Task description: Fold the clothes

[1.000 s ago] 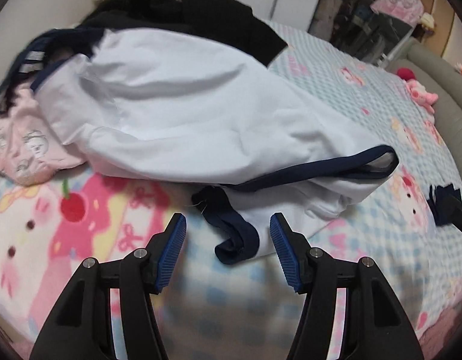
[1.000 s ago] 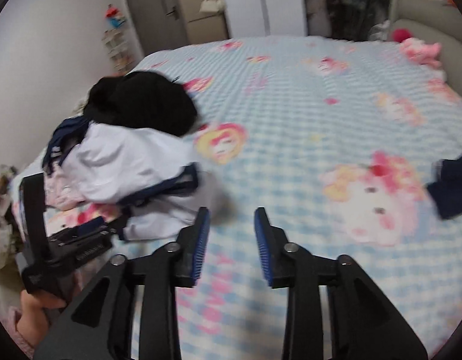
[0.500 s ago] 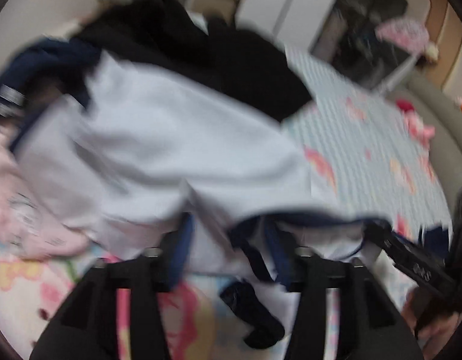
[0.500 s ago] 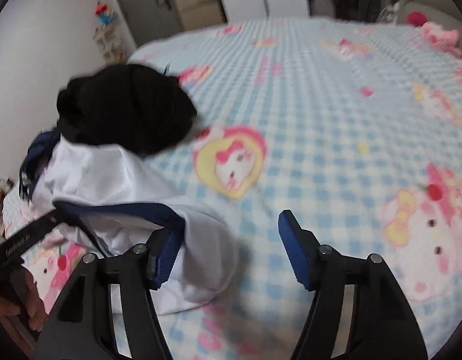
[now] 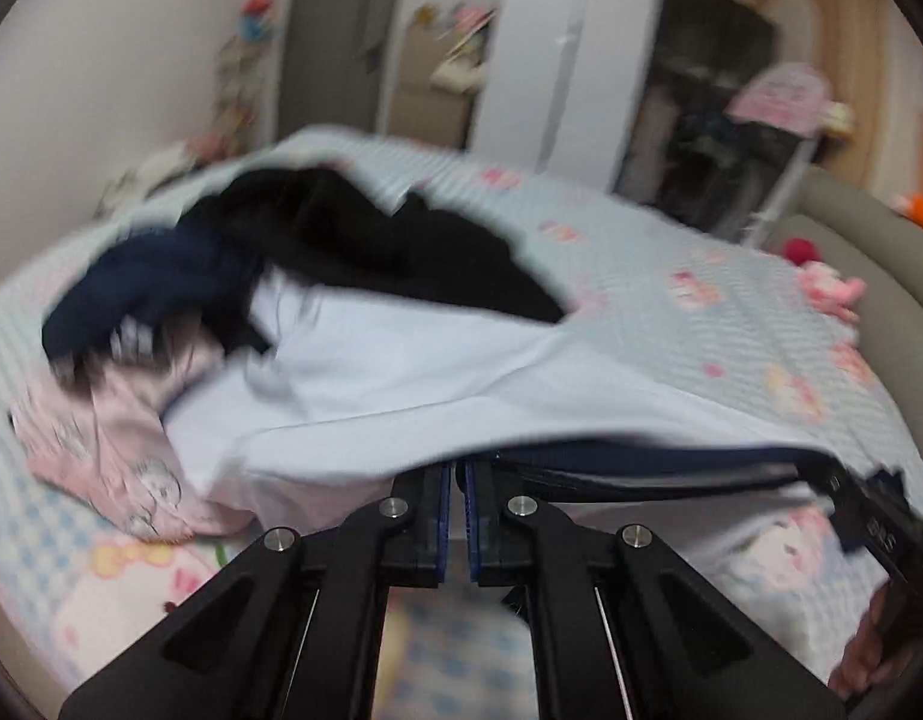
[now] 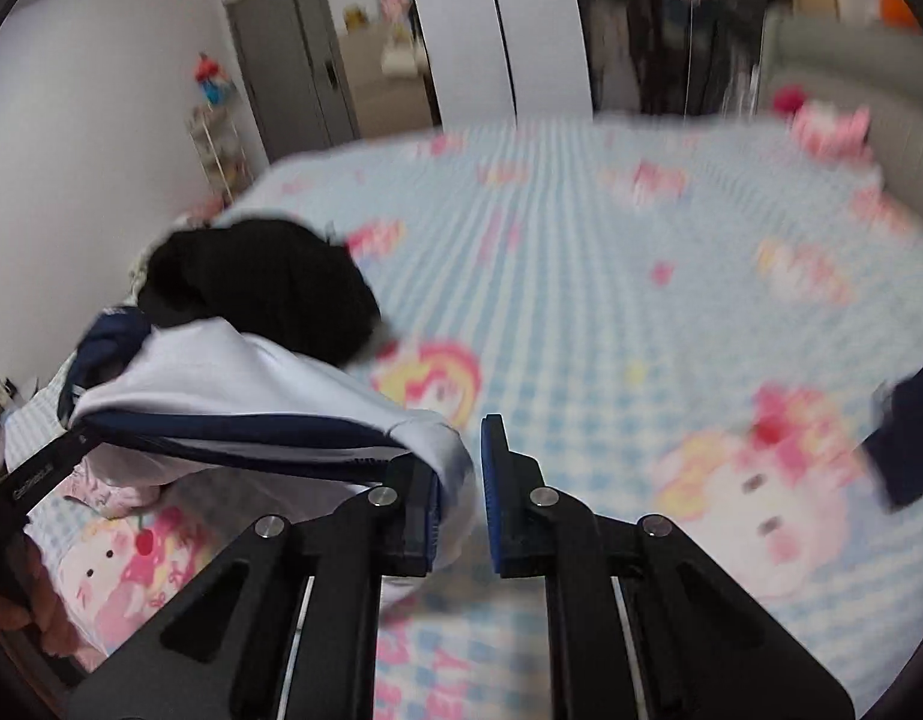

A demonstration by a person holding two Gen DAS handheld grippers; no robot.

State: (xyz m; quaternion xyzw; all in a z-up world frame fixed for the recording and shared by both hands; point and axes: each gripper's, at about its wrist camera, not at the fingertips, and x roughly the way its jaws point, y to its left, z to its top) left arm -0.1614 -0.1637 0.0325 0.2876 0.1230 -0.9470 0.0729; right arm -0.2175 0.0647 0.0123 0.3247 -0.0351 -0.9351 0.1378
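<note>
A big bed point(image 6: 581, 300) has a blue checked sheet with pink cartoon cats on it. A pink soft toy point(image 6: 830, 126) sits by the grey headboard point(image 6: 851, 60). A grey door point(image 6: 287, 60) and a white wardrobe point(image 6: 497, 30) stand behind.

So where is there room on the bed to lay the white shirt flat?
The bedspread lies bare between the black clothes and the pink toy. The left end is crowded with piled clothes.

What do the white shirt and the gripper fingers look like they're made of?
White shirt: soft matte knit, probably cotton jersey; it drapes in loose folds, with navy trim.
Left gripper fingers: rigid black plastic or metal with blue, seemingly rubbery pads.
</note>
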